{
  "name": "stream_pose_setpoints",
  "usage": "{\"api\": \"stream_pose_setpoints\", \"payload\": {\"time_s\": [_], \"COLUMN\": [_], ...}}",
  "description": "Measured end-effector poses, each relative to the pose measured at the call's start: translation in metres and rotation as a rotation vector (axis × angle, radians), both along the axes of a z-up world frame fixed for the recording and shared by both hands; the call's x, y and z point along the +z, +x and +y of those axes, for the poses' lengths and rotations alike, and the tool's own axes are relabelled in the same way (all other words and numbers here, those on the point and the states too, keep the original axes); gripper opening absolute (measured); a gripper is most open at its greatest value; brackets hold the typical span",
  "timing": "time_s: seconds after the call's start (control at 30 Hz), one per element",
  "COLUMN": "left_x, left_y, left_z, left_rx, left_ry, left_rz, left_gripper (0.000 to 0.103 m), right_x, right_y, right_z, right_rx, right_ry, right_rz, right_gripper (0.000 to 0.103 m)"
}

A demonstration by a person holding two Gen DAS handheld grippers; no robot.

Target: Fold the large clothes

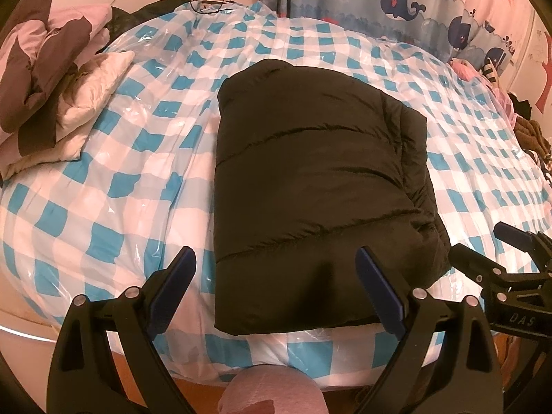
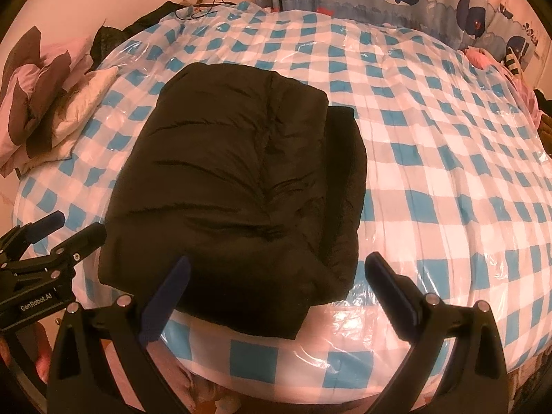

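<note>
The black puffer jacket [image 1: 310, 189] lies folded into a thick, roughly rectangular bundle, its quilted seams running crosswise. In the left wrist view its near edge sits between and just beyond the wide-apart jaws, a folded layer (likely a sleeve or side panel) tucked along its right side. In the right wrist view it spreads ahead of the left jaw, its near corner between the jaws.

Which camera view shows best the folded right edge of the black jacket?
The right wrist view: the black jacket shows its stacked layers along the right edge. The left wrist view shows that edge more obliquely, near the right gripper.
</note>
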State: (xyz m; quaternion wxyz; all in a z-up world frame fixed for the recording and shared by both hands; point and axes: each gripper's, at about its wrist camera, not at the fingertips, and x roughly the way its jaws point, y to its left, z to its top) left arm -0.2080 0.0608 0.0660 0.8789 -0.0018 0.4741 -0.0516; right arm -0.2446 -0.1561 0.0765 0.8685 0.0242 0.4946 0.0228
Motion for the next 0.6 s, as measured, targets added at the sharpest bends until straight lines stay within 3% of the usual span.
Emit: {"api": "stream_pose_setpoints", "payload": {"time_s": [0.6], "left_x": [-0.0049], "left_y": [0.0055], "left_z": [-0.0030], "left_rx": [-0.007], "left_ry": [0.013], "left_rz": [0.028], "left_gripper": [0.090], "right_x": [-0.0033], "right_y": [0.0018], "right_z": [0.0003], "right_rx": [-0.011], "right_ry": [-0.002], "right_rz": [0.025], "right_gripper": [0.098]}}
